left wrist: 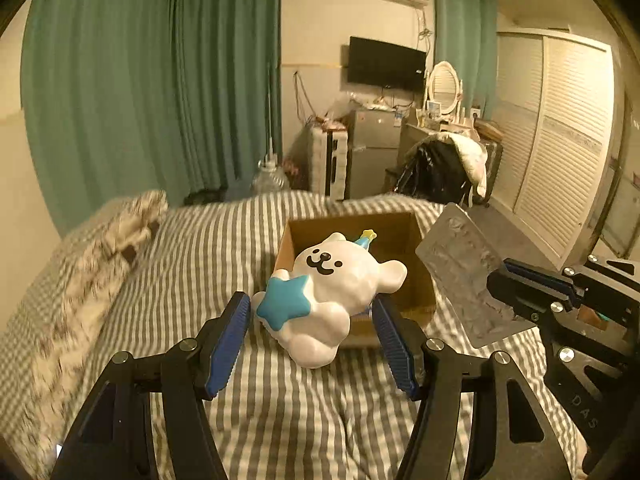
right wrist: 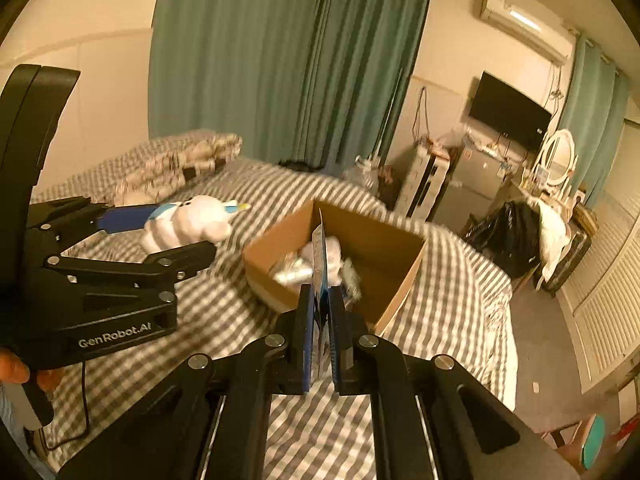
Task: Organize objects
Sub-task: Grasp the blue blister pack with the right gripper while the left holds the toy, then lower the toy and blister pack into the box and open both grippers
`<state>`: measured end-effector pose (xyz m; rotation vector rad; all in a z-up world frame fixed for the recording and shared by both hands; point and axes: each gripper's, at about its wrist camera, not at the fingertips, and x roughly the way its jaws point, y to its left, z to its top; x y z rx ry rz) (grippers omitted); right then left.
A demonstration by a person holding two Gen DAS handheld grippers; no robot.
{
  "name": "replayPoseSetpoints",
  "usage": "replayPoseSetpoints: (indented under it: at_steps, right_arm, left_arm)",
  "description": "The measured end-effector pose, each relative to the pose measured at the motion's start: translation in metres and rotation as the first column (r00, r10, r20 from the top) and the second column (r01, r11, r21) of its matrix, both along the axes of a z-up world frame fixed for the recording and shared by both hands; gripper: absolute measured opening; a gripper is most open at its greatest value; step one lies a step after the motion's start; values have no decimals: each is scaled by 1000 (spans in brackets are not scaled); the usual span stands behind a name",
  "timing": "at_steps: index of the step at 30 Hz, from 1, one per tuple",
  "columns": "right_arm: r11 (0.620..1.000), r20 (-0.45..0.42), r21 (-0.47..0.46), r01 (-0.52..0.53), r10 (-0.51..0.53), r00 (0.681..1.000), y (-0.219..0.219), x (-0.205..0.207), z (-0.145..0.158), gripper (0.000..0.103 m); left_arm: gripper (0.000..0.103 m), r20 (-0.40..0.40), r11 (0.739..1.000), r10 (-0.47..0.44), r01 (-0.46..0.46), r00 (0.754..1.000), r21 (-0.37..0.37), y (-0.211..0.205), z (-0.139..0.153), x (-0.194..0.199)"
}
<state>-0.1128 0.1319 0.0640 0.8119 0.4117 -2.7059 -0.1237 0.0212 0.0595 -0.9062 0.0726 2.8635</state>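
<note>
A white bear figure with a blue star and party hat lies between the fingers of my left gripper, in front of a cardboard box on the striped bed. The fingers sit at its sides; whether they press on it is unclear. In the right wrist view the figure is held above the bed between the left gripper's fingers. My right gripper is shut on a thin blister pack, seen edge-on, over the box. The box holds several pale wrapped items.
The bed has a grey-and-white striped cover and a folded patterned quilt at the left. Green curtains, a fridge, a chair with clothes and a louvred wardrobe stand beyond.
</note>
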Motion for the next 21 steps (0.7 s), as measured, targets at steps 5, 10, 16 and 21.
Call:
replayPoseSetpoints:
  at_steps: [5,10,16,21]
  right_arm:
    - [1000,-38,-29,9,-10,999,8,-18,19,6]
    - [999,-45,-49,20,-22,999,14,-51,23,6]
    - [996,-22,-72,52,-53,998,22,-104,10,6]
    - [991,-15,-101,89,-90,996,29,-143,-4,6]
  left_arm:
    - [65,-18,1000,-10,10,1000,5,8,6,-29]
    - [65,-13,999,-24,24,1000,28,17,-3,-69]
    - [65,18,999,-31,30,999,33,30,-25,-116]
    - [65,53,999,-37,35,998,31,40,-49,-152]
